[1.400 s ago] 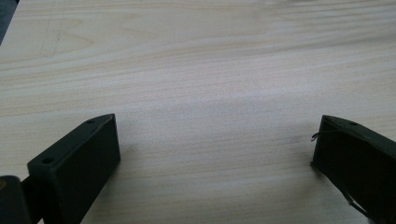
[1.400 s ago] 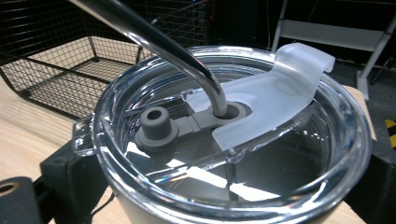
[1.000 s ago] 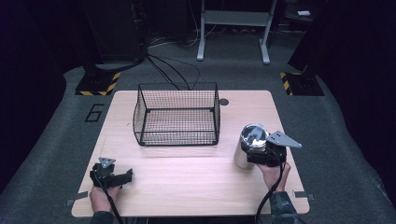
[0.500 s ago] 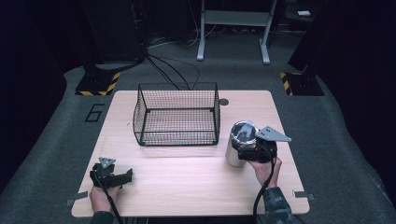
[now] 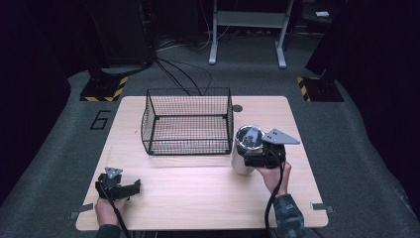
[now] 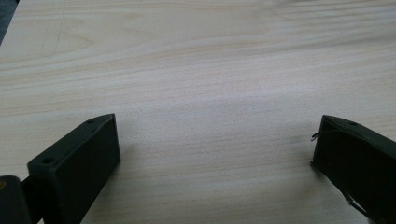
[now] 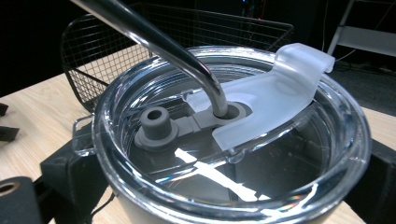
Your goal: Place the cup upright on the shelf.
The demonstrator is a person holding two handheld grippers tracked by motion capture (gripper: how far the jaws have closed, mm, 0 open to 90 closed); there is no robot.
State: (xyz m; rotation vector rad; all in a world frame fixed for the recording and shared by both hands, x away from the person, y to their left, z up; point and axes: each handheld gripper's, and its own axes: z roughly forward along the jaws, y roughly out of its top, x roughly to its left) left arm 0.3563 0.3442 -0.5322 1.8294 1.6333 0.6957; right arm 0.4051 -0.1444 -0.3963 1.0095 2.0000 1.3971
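Tumbler (image 5: pixel 246 148) clamped in right gripper (image 5: pixel 262 154), upright, just right of basket (image 5: pixel 188 121), not yet inside. Left gripper (image 5: pixel 119 186) apart, empty, resting near-left of basket. Likely remaining: lift, place in basket, release.

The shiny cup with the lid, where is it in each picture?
High view: the steel tumbler stands right of centre, beside the wire basket, with the right hand-held gripper clamped on it.
Left gripper view: the tumbler is not in it; bare table.
Right gripper view: its clear lid and metal straw loom close.
Shared landmark: the basket, behind the tumbler.
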